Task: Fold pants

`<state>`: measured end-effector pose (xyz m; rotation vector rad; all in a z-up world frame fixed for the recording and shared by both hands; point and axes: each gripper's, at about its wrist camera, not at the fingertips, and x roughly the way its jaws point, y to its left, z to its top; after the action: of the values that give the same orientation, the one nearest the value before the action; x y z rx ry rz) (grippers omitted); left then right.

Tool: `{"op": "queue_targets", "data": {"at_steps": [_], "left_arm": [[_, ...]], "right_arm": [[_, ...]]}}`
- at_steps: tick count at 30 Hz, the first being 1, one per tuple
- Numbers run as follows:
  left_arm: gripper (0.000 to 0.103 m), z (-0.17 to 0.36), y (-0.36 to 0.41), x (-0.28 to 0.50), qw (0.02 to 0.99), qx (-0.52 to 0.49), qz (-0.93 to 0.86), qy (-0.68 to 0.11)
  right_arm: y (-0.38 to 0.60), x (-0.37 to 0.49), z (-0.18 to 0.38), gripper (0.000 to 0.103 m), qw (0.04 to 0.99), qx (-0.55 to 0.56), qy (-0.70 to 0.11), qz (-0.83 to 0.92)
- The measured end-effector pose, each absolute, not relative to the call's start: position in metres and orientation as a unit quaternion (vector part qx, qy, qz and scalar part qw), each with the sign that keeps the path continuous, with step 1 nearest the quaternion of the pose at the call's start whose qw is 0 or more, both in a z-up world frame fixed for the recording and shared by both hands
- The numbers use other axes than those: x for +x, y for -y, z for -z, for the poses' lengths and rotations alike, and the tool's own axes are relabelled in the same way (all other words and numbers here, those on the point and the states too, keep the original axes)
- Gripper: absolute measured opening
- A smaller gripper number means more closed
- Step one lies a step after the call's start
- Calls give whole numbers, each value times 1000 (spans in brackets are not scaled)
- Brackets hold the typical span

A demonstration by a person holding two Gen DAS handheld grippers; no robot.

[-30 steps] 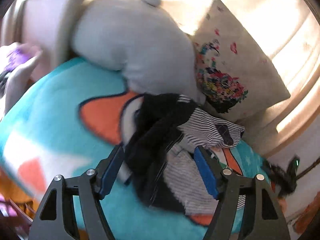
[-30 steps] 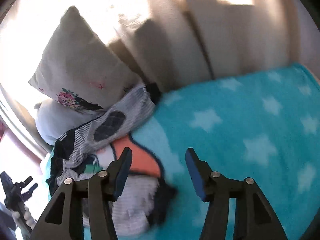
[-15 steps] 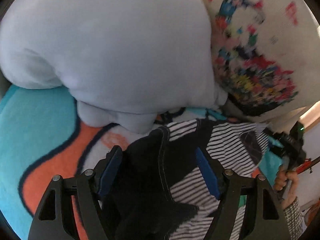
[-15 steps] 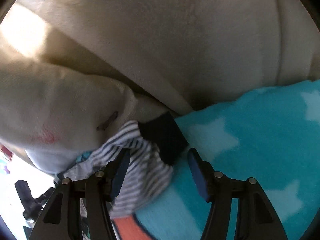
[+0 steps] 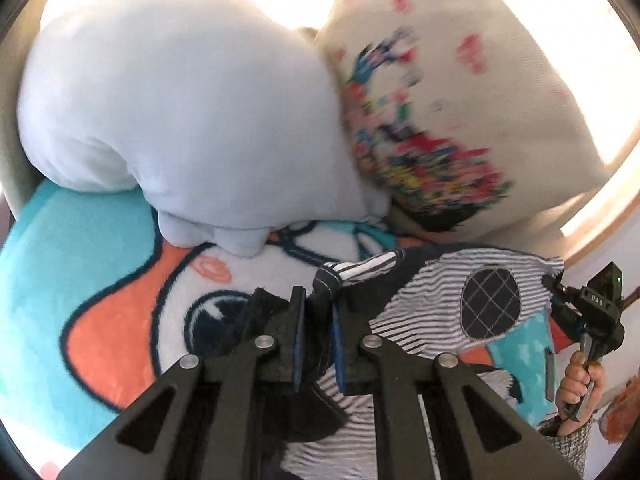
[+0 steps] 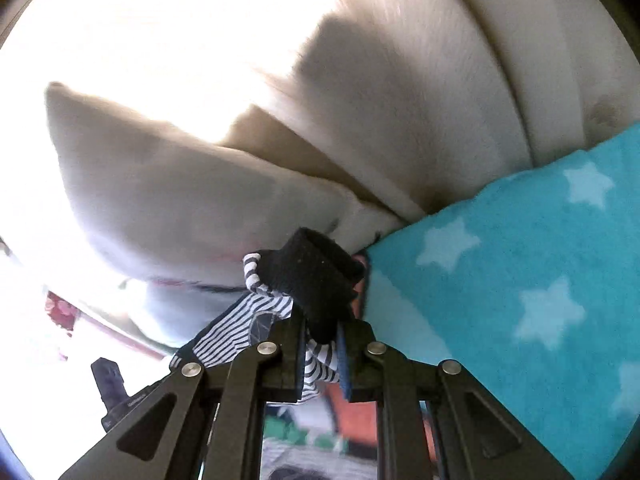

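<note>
With both grippers clamped on the striped pants, I have my two corners and can start the fold.

Left gripper (image 5: 318,334) has pinched a dark-edged bunch of the pants (image 5: 432,312), which lie crumpled on the turquoise blanket (image 5: 60,280) near its far edge, just below the grey plush (image 5: 180,120) and floral pillow (image 5: 440,120). Right gripper (image 6: 322,354) is closing on the black cuff (image 6: 316,276). I judge the knit light, limp and stretchy, so it will sag; hems and cuffs hold best.
</note>
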<state>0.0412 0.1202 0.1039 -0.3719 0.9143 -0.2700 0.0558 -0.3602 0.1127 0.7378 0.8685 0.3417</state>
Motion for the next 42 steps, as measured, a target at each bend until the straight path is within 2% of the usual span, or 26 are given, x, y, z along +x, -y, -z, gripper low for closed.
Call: {"op": "queue_targets", "data": {"at_steps": [5, 8, 10, 11, 12, 15, 18, 24, 29, 32, 36, 42], "left_arm": [[11, -117, -122, 44, 874, -182, 107, -438], [16, -104, -119, 70, 867, -177, 73, -460], [24, -85, -122, 90, 861, -172, 31, -477], [28, -80, -127, 94, 858, -178, 24, -481], [29, -69, -133, 98, 850, -197, 16, -489], [30, -59, -142, 93, 836, -227, 36, -498], [33, -69, -144, 79, 852, -193, 33, -486], [51, -93, -134, 69, 868, -165, 74, -462], [52, -97, -107, 70, 874, -132, 82, -461], [53, -103, -86, 52, 888, -101, 80, -442], [63, -111, -56, 10, 914, -60, 38, -399], [84, -121, -31, -48, 938, -34, -21, -343]], "right_arm": [[376, 22, -133, 14, 818, 378, -407, -148], [378, 31, -124, 17, 819, 374, -420, -114], [370, 49, -108, 32, 824, 354, -435, -83], [368, 59, -98, 60, 831, 331, -443, -61], [368, 66, -86, 74, 837, 312, -449, -34], [374, 68, -64, 74, 833, 307, -460, -8], [375, 62, -61, 74, 837, 293, -461, -16], [368, 58, -86, 74, 873, 223, -431, -44], [338, 76, -94, 74, 889, 145, -429, -72], [325, 71, -94, 74, 890, 146, -423, -85], [307, 43, -92, 74, 893, 162, -405, -114], [288, -21, -93, 75, 915, 132, -369, -99]]}}
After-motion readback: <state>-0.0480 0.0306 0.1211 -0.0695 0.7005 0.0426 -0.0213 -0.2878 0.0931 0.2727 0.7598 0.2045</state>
